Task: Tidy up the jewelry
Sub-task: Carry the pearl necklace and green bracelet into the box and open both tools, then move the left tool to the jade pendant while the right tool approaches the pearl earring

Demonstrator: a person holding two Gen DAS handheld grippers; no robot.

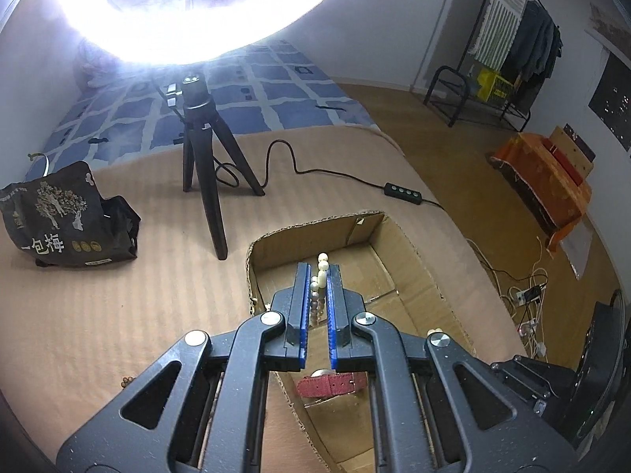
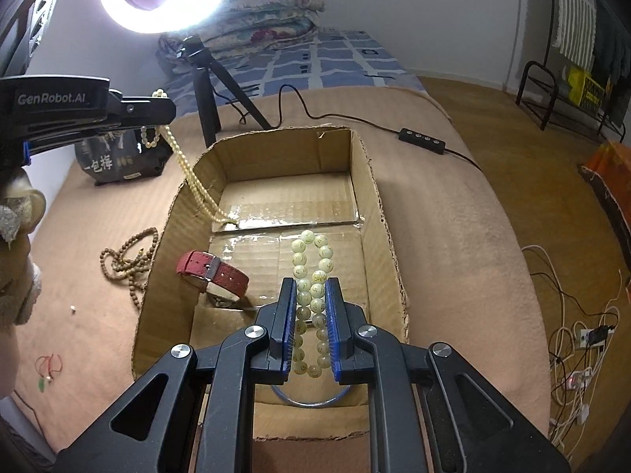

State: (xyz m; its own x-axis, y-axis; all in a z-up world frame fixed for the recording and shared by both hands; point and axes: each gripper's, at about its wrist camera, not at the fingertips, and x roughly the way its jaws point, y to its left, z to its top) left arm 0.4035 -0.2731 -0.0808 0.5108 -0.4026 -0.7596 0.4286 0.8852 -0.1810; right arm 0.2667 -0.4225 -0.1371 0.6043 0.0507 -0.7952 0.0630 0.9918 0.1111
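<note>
Right wrist view: right claw clamps a pale green bead bracelet over the cardboard box on the bed; at far left, left claw pinches a cream bead strand trailing into it.

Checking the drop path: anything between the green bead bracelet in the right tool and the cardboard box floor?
Nothing visible. The pale green inscribed-bead bracelet hangs over bare floor of the open cardboard box; the red watch strap lies off to its left.

A pale green bead bracelet and a red-strapped watch lie in the cardboard box (a yellowish bead strand hangs over its wall), brown beads outside on the bed.
</note>
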